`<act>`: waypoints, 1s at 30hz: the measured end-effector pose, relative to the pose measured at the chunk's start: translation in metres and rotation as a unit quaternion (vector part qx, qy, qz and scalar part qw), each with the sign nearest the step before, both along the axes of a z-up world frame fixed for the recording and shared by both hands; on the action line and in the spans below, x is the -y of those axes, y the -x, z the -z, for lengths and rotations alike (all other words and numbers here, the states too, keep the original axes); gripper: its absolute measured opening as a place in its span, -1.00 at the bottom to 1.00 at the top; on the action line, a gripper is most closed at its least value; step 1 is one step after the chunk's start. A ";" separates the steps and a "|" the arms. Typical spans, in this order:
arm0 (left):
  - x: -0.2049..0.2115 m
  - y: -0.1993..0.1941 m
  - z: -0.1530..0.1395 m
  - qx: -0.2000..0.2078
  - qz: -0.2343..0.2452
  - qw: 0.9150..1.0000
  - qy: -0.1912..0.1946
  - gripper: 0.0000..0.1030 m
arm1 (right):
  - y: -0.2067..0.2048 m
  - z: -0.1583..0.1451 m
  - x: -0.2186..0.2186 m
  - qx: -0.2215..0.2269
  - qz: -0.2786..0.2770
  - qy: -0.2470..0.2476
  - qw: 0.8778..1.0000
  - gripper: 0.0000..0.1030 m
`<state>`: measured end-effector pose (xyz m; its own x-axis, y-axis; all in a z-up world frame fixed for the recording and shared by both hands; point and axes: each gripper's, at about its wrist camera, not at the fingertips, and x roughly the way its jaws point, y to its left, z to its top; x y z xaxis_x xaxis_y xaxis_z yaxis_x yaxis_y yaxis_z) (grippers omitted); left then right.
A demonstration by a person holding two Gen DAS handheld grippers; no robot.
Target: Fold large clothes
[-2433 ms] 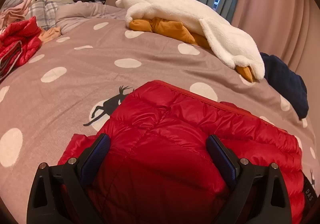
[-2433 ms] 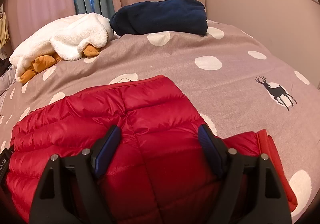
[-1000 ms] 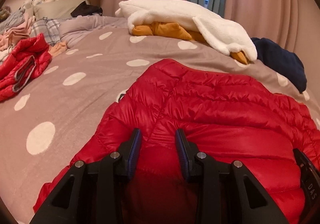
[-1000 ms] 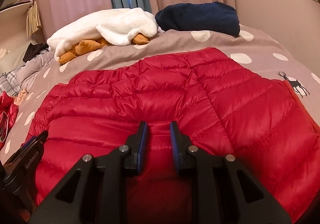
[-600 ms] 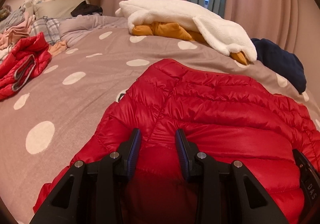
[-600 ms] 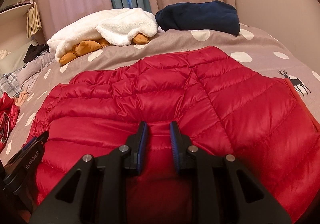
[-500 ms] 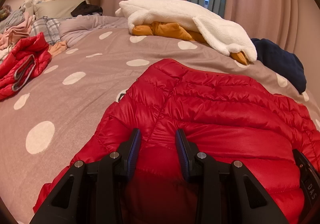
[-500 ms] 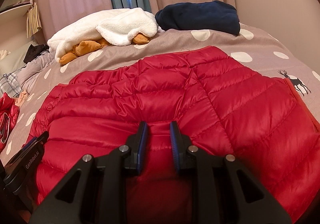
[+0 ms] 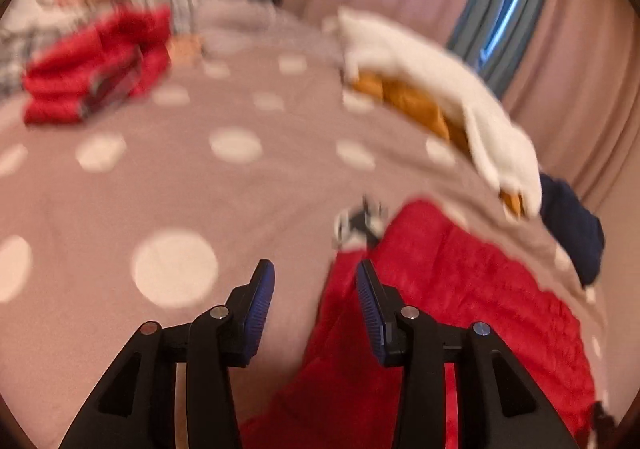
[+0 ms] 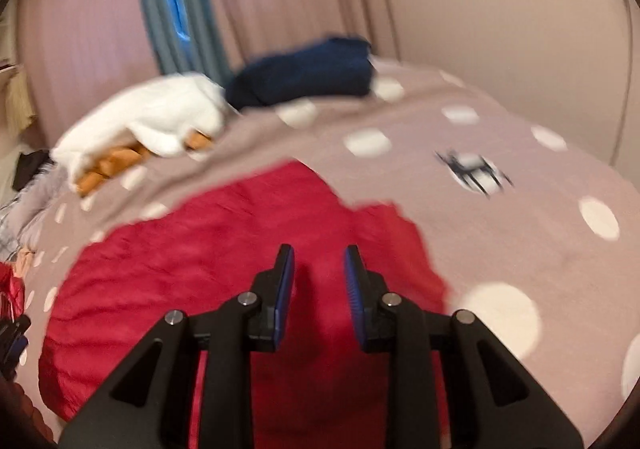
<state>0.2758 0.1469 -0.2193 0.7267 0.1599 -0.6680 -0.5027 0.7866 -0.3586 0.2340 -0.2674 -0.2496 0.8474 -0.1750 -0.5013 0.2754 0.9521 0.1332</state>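
Hovering over the spotted bedspread [image 9: 120, 185], the left gripper [image 9: 315, 289] stands narrowly parted and holds nothing; its jaws have just been opening, with only bed cover showing in the gap. In this blurred left wrist view the red down jacket [image 9: 460, 289] lies flat on the bed just to the right of the fingers, its near edge running beside the right-hand pad. A white fleece [image 9: 440, 89] over something orange, a dark navy bundle [image 9: 572, 221] and a second red garment [image 9: 88, 69] sit further off.

From the right wrist, the right gripper [image 10: 319, 285] hangs above the same jacket [image 10: 200, 269], jaws narrow and bare, nothing pinched; whether the tips brush the fabric cannot be told through the blur. The jacket spreads left and forward of the fingers.

Puffy and quilted, the jacket looks light, soft and slick-shelled, likely to spring back and slide. Pinching a seam or hem edge, both sides at once, seems the surest hold.
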 end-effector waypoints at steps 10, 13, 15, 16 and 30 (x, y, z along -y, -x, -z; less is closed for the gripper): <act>0.025 -0.018 0.046 -0.050 0.067 0.996 -0.033 0.02 | -0.006 0.051 0.032 -0.064 -0.016 -0.049 0.997 -0.58; 0.028 -0.018 0.046 -0.054 0.066 0.995 -0.046 0.03 | -0.008 0.053 0.027 -0.071 -0.013 -0.032 0.997 -0.58; 0.027 -0.019 0.045 -0.058 0.065 0.995 -0.050 0.03 | -0.010 0.053 0.013 -0.084 -0.002 0.014 0.996 -0.55; 0.024 -0.021 0.045 -0.059 0.063 0.995 -0.053 0.03 | -0.013 0.053 0.009 -0.088 0.003 0.033 0.996 -0.54; 0.077 0.018 0.002 -0.001 0.122 0.992 -0.036 -0.03 | 0.041 -0.004 -0.019 -0.034 -0.004 0.020 0.999 -0.45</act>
